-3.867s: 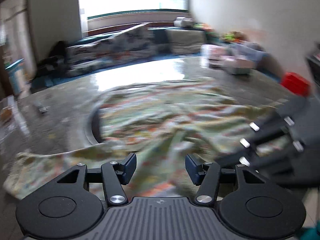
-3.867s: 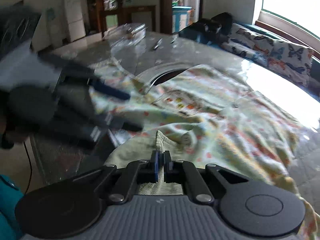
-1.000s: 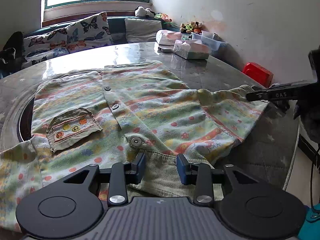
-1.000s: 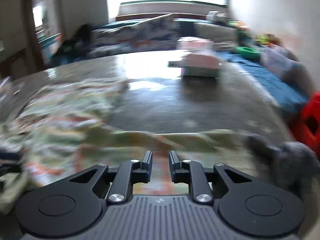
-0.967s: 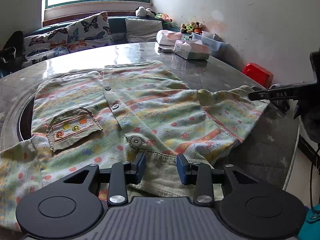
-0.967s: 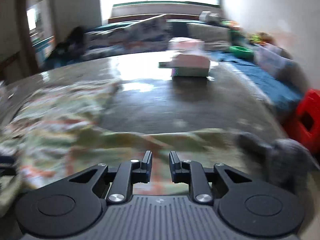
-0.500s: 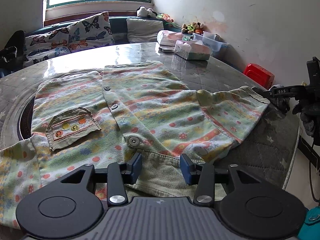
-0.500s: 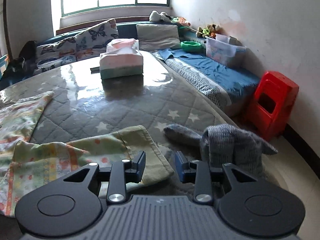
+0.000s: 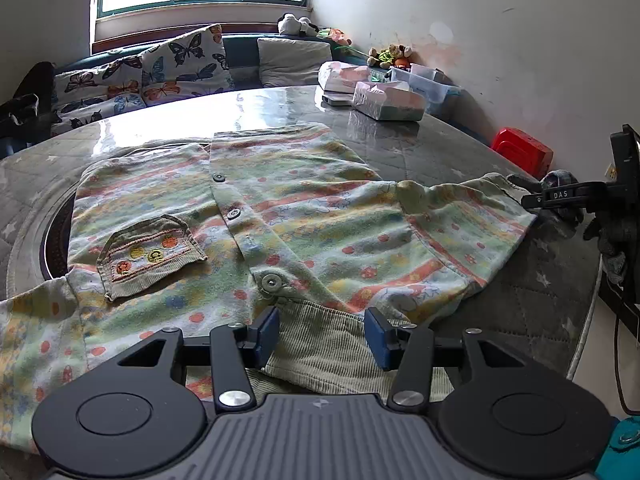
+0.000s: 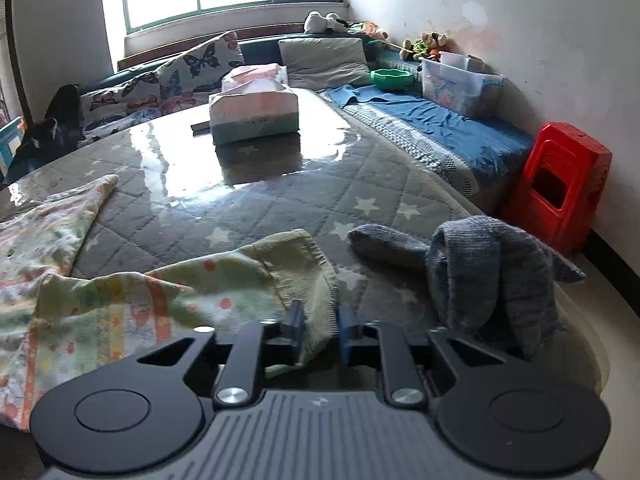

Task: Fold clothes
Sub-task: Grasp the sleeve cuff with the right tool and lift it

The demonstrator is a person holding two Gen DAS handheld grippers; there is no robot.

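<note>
Left wrist: "DAS" on right gripper (image 9: 538,200); left gripper (image 9: 322,330) agape over cardigan (image 9: 280,220); right likewise.

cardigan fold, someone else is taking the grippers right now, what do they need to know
Left gripper: open, its jaws straddle the ribbed collar at the near edge, nothing clamped.
Right gripper: open, the sleeve cuff lies between its jaws, not pinched.
The cardigan lies spread flat and buttoned, front up, on the round table, one sleeve out to the right. A grey knit item sits beside that cuff at the table edge; a tissue box sits farther back.
Done: laid out and smoothed.
Left: no fold made yet. Likely next: grip the cuff and bring the sleeve across the body.
</note>
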